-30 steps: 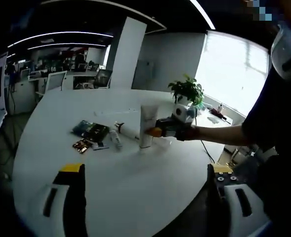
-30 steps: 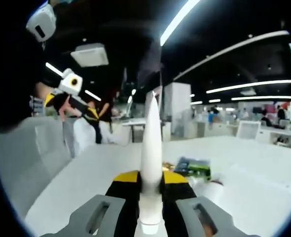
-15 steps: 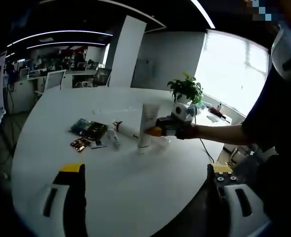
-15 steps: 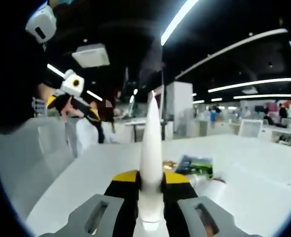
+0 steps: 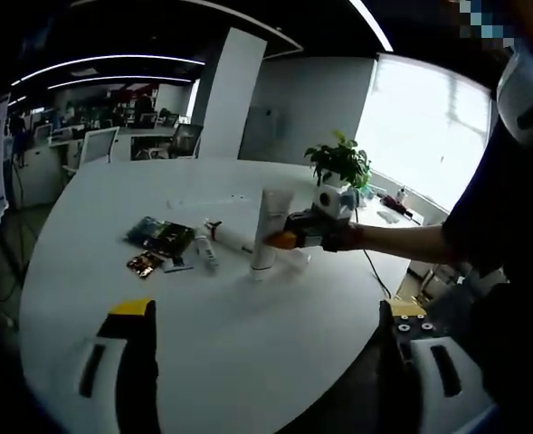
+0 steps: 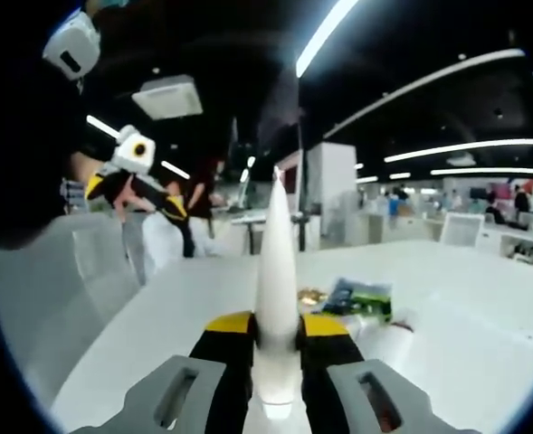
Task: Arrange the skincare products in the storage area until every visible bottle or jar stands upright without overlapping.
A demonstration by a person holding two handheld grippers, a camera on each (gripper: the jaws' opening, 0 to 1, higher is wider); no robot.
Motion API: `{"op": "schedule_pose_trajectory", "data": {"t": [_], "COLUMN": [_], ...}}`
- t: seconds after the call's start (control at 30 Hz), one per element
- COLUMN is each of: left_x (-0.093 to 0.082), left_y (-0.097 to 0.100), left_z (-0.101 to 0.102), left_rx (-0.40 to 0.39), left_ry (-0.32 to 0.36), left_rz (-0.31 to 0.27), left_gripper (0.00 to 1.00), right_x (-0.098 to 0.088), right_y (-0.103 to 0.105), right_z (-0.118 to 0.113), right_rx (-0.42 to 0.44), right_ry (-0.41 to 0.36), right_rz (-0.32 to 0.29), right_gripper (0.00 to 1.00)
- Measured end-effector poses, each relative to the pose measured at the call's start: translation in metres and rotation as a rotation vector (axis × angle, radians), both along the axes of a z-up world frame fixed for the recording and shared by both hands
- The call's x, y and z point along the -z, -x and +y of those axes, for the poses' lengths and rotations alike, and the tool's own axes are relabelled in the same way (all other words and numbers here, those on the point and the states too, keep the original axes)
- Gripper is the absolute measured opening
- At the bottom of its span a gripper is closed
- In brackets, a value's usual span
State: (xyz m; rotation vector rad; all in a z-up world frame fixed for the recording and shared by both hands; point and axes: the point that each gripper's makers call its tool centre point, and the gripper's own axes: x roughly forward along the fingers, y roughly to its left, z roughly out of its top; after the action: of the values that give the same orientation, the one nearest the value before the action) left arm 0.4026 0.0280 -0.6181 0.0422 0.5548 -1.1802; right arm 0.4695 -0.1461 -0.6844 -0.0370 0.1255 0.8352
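Left gripper view: my left claw (image 5: 271, 362) hangs released over the white desk (image 5: 230, 334). Ahead of it, my right claw (image 5: 284, 240) grips a white tube (image 5: 267, 228) standing upright on the desk; a green packet (image 5: 165, 237) lies left of it.

Right gripper view: my right claw (image 6: 276, 348) is clenched on the white tube (image 6: 276, 271), which rises between its jaws. The green packet (image 6: 361, 298) lies just beyond, to the right.

Open-plan office, dim overhead, long curved ceiling light strips (image 5: 112, 63) glowing. A big round white bench (image 5: 248, 325) dominates the foreground. Bright window (image 5: 420, 136) on the right, washing out the far wall. White square pillar (image 5: 230, 95) behind, potted plant (image 5: 341, 165) at the bench's far edge, office chairs (image 5: 186, 142) and desks beyond.
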Motion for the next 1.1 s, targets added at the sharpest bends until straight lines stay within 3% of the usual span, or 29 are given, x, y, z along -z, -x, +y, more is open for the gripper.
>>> {"op": "schedule_pose_trajectory", "data": {"t": [0.7,1.1], "left_x": [-0.001,-0.007], "left_y": [-0.001,0.000], "left_z": [0.001,-0.006], "left_rx": [0.004,0.009], "left_ry": [0.005,0.033], "left_rz": [0.006,0.010], "left_gripper": [0.97,0.96], "right_x": [0.001,-0.009], "right_y": [0.000,0.013], "right_z": [0.001,-0.011], "right_rx": [0.011,0.037], "right_ry": [0.024,0.050], "right_rz": [0.027,0.083], "right_gripper": [0.11,0.20]}}
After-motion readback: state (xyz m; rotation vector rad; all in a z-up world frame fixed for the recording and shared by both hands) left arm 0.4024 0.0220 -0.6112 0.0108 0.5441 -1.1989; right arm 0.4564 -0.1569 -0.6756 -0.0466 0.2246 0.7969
